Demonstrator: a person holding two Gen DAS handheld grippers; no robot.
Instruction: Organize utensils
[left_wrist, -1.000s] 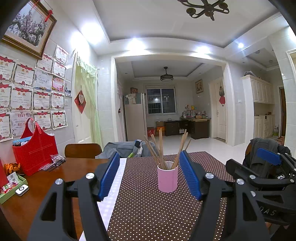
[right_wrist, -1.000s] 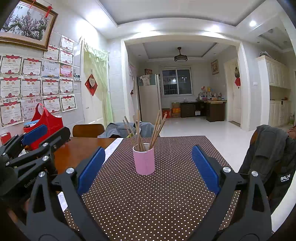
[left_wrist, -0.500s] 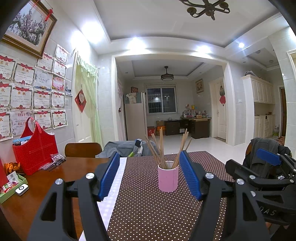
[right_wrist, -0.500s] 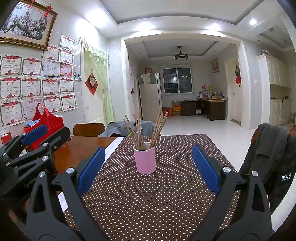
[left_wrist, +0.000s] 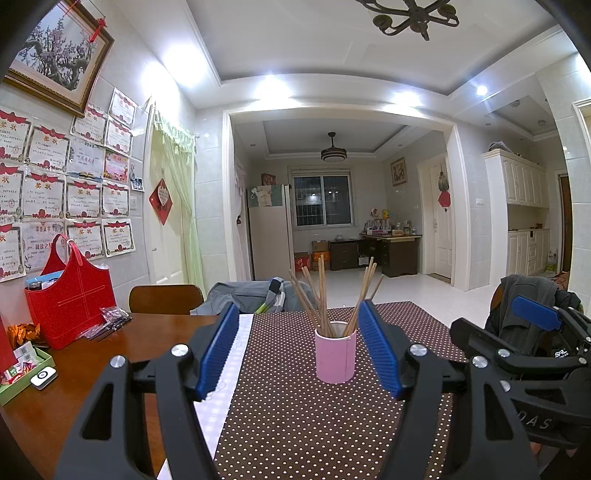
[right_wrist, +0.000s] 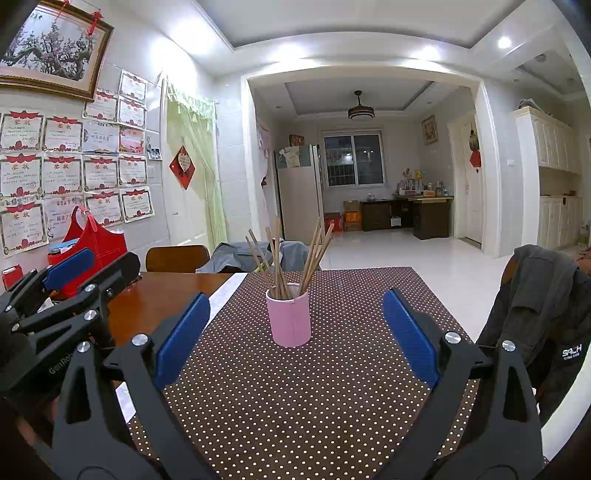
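Left wrist view puts the pink cup (left_wrist: 335, 356) upright on the dotted brown table runner (left_wrist: 295, 417), ahead of the left gripper (left_wrist: 297, 349) and toward its right pad, with a loose fan of wooden chopsticks (left_wrist: 325, 295) standing in it. I judge the chopsticks light, stiff and thin, likely to roll or slip out of a shallow pinch, so the better hold is across the upper shafts above the rim, one or two at a time; the cup looks light and tall enough to tip if a stick is dragged sideways, so steadying its wall with the other gripper seems wise. Both pairs of jaws stand spread wide with nothing between the pads: the left gripper level, the right gripper (right_wrist: 293, 334) angled slightly down at the cup from near the runner's front edge. Against the earlier frames nothing has changed: cup, chopsticks and both grippers sit where they were.
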